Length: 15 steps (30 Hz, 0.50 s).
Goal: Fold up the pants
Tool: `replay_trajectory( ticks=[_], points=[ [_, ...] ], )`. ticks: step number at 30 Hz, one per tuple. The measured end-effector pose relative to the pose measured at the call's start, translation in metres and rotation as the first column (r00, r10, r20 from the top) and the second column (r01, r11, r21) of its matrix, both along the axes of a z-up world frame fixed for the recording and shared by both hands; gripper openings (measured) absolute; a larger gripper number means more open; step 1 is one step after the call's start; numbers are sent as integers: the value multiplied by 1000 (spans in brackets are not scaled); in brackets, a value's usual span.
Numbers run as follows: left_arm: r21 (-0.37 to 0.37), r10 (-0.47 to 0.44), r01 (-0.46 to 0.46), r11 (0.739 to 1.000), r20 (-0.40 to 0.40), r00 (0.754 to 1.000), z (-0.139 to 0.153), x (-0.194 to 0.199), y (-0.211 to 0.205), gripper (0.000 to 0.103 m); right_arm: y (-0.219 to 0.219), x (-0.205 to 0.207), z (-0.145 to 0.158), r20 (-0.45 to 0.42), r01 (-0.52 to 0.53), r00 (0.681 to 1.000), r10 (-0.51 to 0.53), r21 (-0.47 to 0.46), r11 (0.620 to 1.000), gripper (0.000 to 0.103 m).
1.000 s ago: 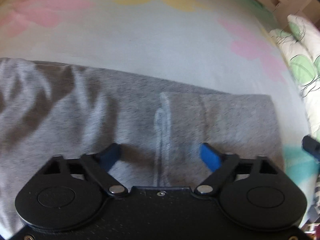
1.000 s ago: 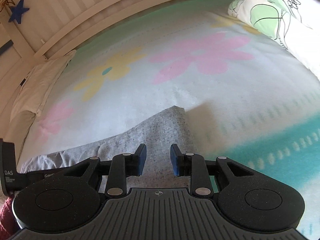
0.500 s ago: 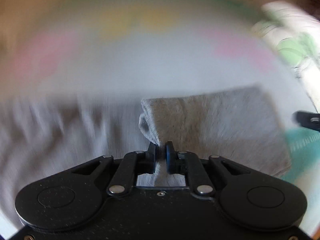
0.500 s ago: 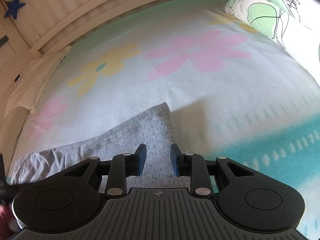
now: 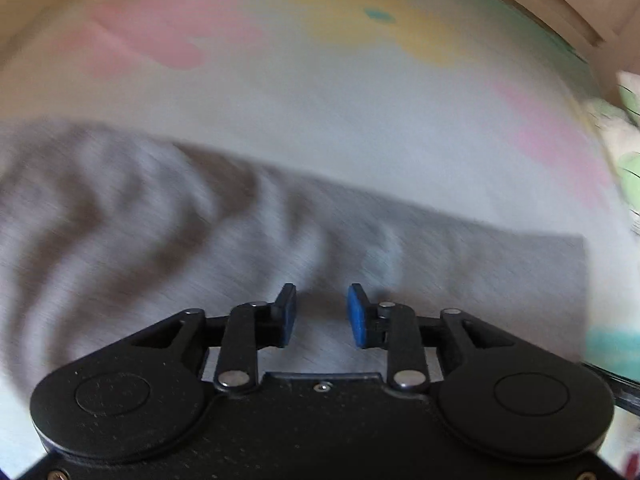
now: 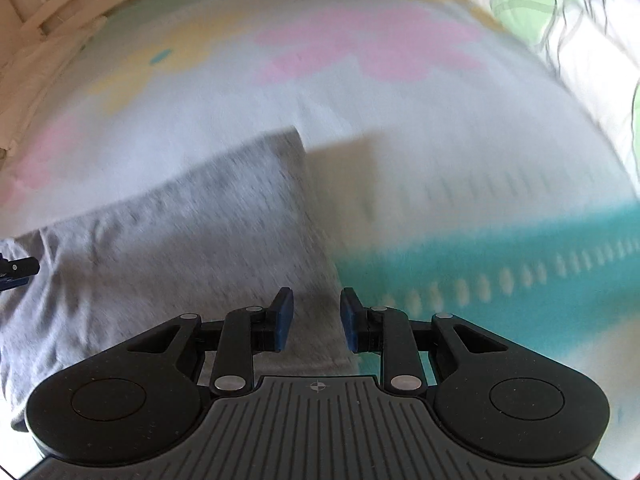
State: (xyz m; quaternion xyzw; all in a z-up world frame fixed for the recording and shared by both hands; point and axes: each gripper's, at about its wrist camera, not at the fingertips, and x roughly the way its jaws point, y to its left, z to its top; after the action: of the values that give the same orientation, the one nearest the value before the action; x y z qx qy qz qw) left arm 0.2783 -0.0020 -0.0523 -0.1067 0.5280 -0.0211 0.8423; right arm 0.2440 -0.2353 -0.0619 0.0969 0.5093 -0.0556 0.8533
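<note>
pants: grey pants (image 5: 304, 240) lie spread on the bed (image 5: 320, 100), over a flowered blanket; one straight end reaches towards the pillow (image 6: 560, 28) side, the rest runs off rumpled the other way.
weight: light, by the look of it; a single gripper could probably lift a corner.
stiffness: soft knit, no stiffness; it sags and wrinkles, so an edge raised at one point will likely droop on both sides.
surface: matte jersey, not slippery; the blue pads should bite well.
fragility: none to speak of, though a hard tug may stretch it.
left gripper: the left gripper (image 5: 322, 312) hangs over the middle of the cloth, jaws opening, nothing pinched; fabric shows beneath the gap.
right gripper: the right gripper (image 6: 316, 314) sits at the straight end's near corner, jaws partly apart, pads clear of the cloth.
where to hold: I would take the two corners of the straight end, both layers together, one per gripper.
risk: pinching only the top layer, or catching the blanket too.
</note>
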Motion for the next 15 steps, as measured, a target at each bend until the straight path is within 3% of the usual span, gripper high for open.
replay_trajectory(
  ticks=[4, 9, 12, 15],
  points=[
    [6, 14, -15, 1000, 56, 998, 11, -1, 6, 39, 20, 1, 9, 55, -51, 997, 52, -16, 999, 26],
    [-71, -86, 91, 993, 76, 993, 6, -3, -33, 49, 37, 4, 8, 49, -119, 992, 119, -19, 993, 26],
    [-18, -142, 143, 990, 70, 987, -4, 7, -66, 52, 39, 4, 6, 43, -136, 990, 137, -15, 991, 26],
    [35, -129, 128, 991, 36, 991, -18, 19, -70, 57, 43, 3, 4, 37, -155, 987, 155, -3, 988, 26]
  ],
)
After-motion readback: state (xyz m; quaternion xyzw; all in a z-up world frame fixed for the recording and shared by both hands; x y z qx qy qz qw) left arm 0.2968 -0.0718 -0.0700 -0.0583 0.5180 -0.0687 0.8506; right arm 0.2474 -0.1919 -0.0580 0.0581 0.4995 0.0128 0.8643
